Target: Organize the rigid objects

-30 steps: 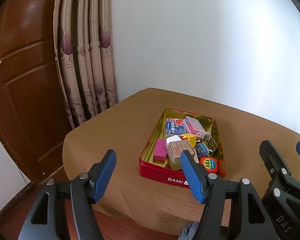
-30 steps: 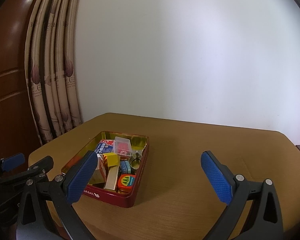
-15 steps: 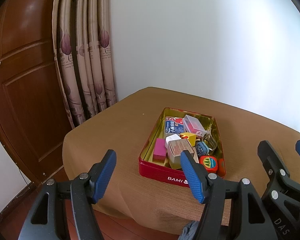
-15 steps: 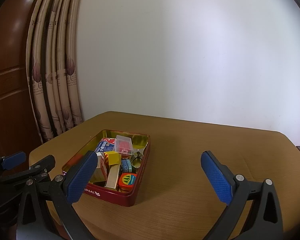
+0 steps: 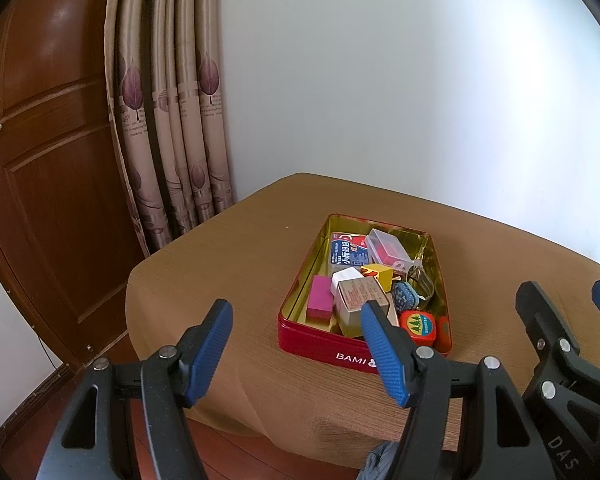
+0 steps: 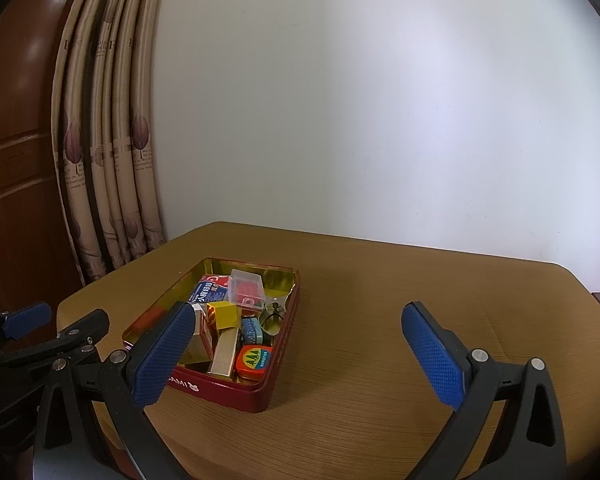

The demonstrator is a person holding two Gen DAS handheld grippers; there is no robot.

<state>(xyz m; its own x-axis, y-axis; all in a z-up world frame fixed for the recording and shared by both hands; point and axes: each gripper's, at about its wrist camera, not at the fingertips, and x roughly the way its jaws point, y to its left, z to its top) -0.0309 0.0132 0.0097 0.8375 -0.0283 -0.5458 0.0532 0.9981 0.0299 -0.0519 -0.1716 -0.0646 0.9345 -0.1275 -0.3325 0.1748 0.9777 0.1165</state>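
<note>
A red tin [image 5: 320, 345] with a gold inside sits on the brown table [image 5: 228, 256]. It holds several small things: a pink block [image 5: 320, 300], a yellow cube [image 5: 378, 274], a clear box with red contents [image 5: 386, 246], a round orange tape measure [image 5: 419, 325] and a blue packet [image 5: 348, 252]. The tin also shows in the right wrist view [image 6: 276, 354]. My left gripper [image 5: 296, 350] is open and empty, short of the tin's near edge. My right gripper [image 6: 298, 350] is open and empty, over the table beside the tin.
A wooden door [image 5: 40, 168] and a patterned curtain [image 5: 172, 128] stand to the left, with a white wall behind the table. The table's near edge drops to a wooden floor [image 5: 220, 456]. The right gripper shows in the left wrist view [image 5: 568, 344].
Both grippers have drifted slightly back from the tin; it sits a little higher in the views. The jaws stay open.
</note>
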